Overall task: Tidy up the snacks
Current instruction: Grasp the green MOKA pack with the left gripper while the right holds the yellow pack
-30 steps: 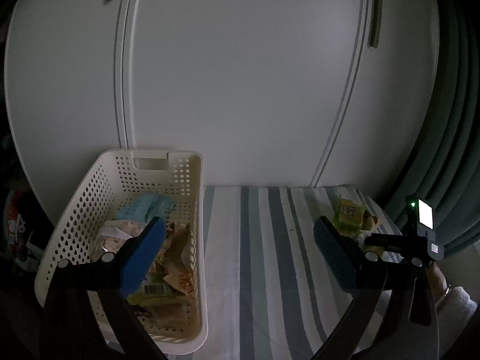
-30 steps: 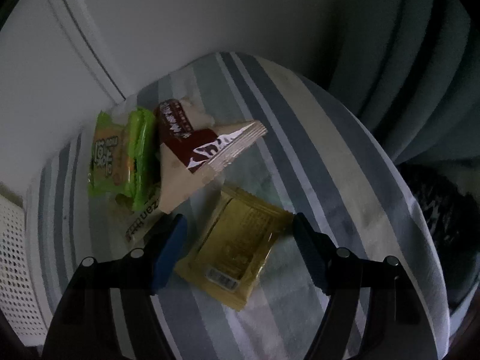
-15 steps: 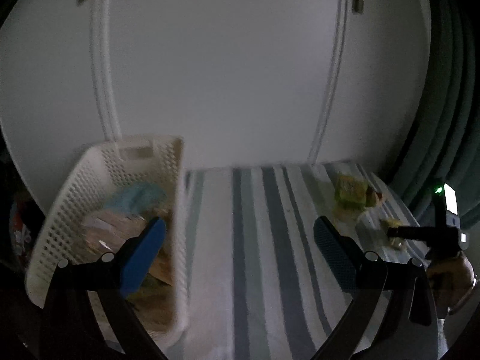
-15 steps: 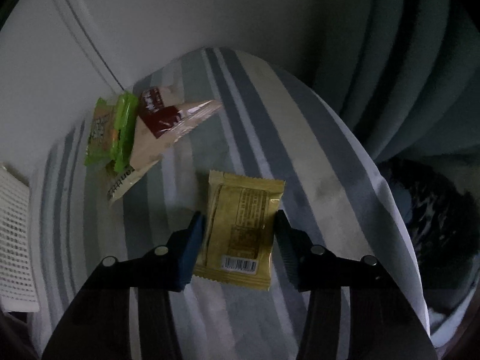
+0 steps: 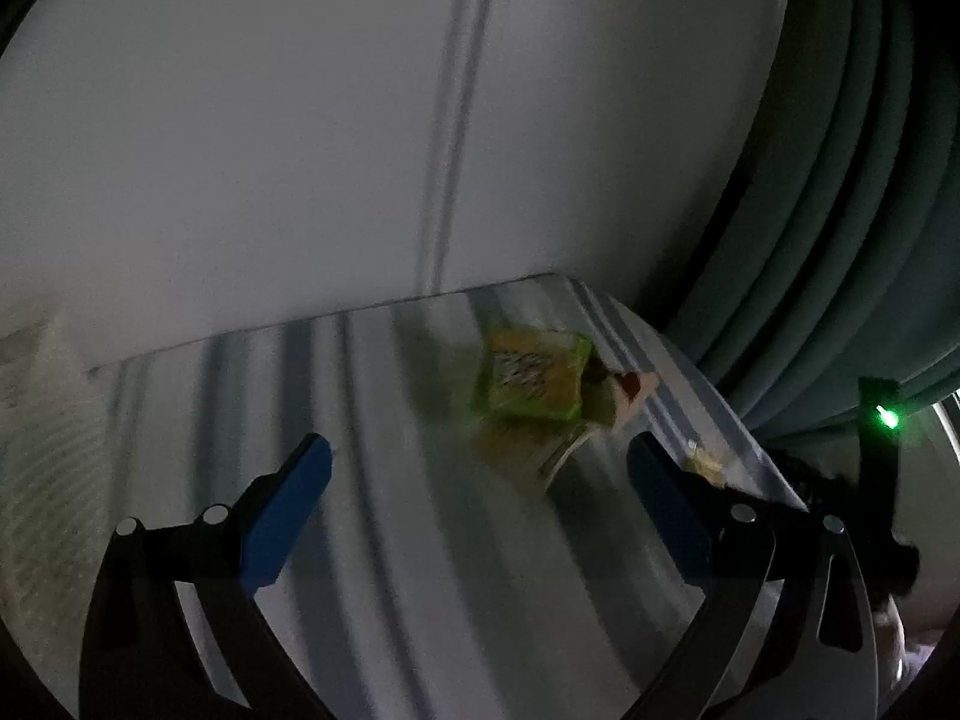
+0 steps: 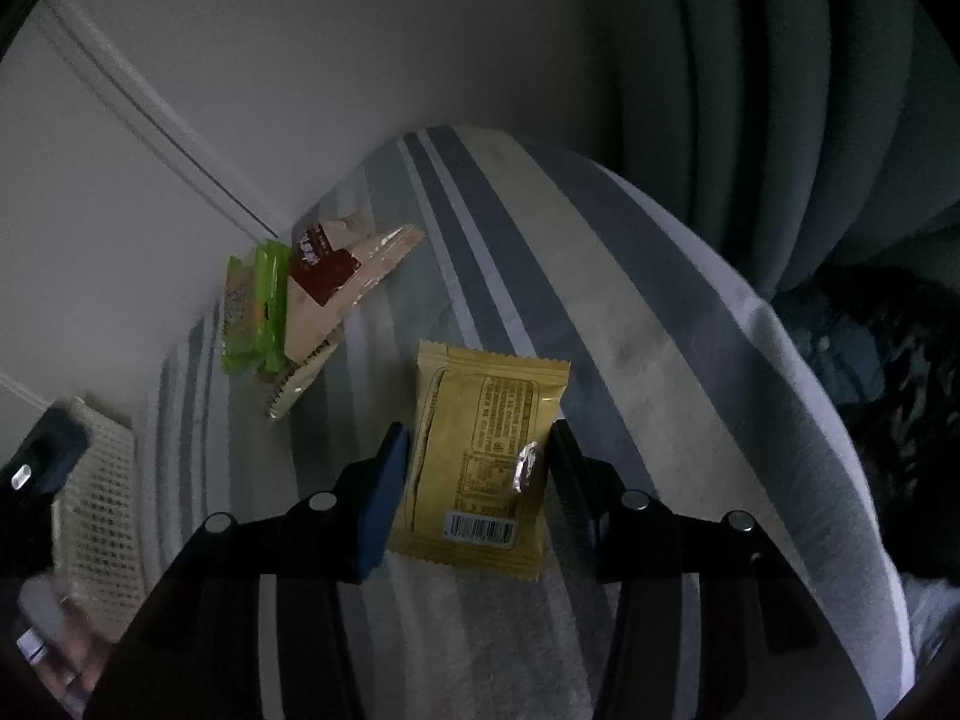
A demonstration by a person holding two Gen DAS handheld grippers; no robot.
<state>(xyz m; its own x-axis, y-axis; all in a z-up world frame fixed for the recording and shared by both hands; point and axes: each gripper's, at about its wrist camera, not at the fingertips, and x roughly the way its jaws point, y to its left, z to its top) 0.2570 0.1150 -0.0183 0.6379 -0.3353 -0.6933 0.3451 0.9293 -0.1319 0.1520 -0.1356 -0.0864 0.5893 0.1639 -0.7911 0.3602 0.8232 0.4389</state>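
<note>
My right gripper is shut on a yellow snack packet, pinching its two long sides so the right edge crumples. Beyond it on the striped tablecloth lie a green packet and a triangular packet with a dark red label, touching each other. My left gripper is open and holds nothing, hovering over the cloth just short of the green packet. The white perforated basket stands at the left; in the left wrist view it is only a blur at the left edge.
White cabinet doors rise right behind the table. A grey-green curtain hangs at the right, past the table's rounded end. A hand shows at the lower left of the right wrist view.
My right gripper closed onto the yellow packet and gripped it. My left gripper swung right, away from the basket and toward the green packet.
</note>
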